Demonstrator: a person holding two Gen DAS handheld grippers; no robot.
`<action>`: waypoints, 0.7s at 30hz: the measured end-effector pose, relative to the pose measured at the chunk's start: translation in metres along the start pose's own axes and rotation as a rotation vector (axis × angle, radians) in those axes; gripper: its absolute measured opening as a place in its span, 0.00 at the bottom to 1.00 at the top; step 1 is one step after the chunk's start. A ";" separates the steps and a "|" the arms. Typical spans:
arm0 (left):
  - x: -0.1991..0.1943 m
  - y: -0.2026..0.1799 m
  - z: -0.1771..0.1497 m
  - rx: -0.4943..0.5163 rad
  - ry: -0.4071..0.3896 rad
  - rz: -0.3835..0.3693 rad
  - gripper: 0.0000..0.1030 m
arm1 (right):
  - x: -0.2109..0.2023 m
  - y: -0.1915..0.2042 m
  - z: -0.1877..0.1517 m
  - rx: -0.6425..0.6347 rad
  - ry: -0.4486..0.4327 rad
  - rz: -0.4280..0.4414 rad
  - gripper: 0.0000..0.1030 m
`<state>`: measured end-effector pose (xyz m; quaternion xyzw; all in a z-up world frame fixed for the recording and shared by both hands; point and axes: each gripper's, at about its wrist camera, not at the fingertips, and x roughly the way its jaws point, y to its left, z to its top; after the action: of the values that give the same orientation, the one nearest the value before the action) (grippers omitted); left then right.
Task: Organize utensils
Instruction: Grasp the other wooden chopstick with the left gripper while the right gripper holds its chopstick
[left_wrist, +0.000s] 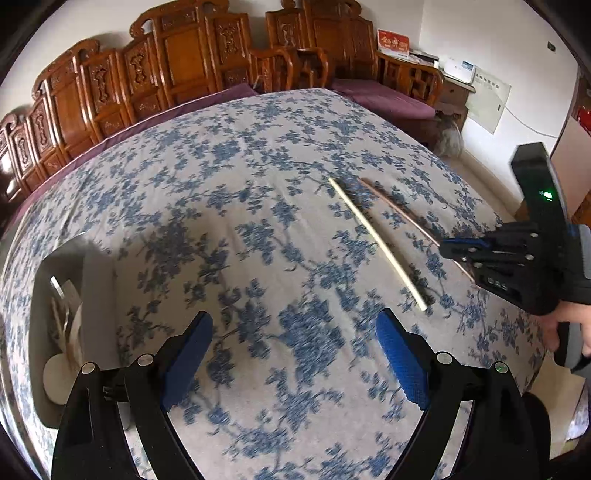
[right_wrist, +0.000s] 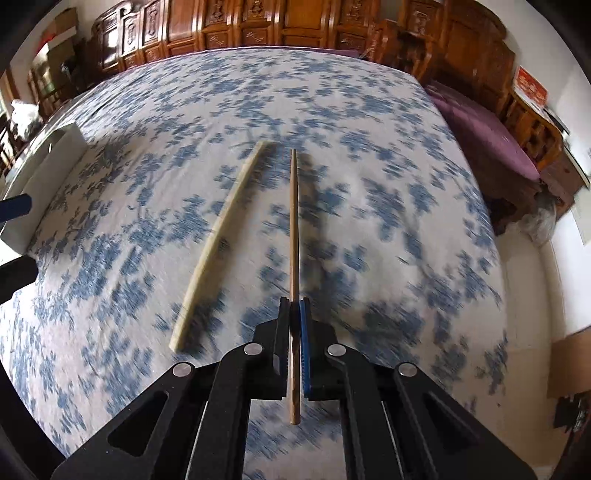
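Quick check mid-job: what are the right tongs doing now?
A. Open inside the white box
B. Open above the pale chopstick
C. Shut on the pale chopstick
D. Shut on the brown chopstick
D: in the right wrist view the right tongs are closed on the brown chopstick, while the pale chopstick lies free on the floral cloth.

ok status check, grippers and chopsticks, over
Left gripper open, empty. Right gripper shut on brown chopstick. Pale chopstick loose on tablecloth. Path clear.

Black plastic two-finger left gripper (left_wrist: 294, 360): blue textured pads (left_wrist: 402, 363), silver round screws; right gripper (right_wrist: 294, 350) alike.
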<state>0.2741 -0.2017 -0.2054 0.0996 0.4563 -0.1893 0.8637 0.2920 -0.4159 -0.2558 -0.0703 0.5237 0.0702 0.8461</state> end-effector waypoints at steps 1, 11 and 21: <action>0.002 -0.004 0.003 0.008 0.003 -0.002 0.84 | -0.002 -0.005 -0.003 0.010 -0.005 0.000 0.06; 0.041 -0.049 0.037 0.060 0.028 -0.018 0.84 | -0.002 -0.030 -0.014 0.069 -0.013 0.010 0.06; 0.091 -0.067 0.054 0.009 0.125 -0.028 0.54 | -0.001 -0.032 -0.014 0.080 -0.026 0.021 0.06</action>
<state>0.3330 -0.3030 -0.2503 0.1087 0.5101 -0.1969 0.8302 0.2856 -0.4503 -0.2600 -0.0298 0.5159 0.0591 0.8541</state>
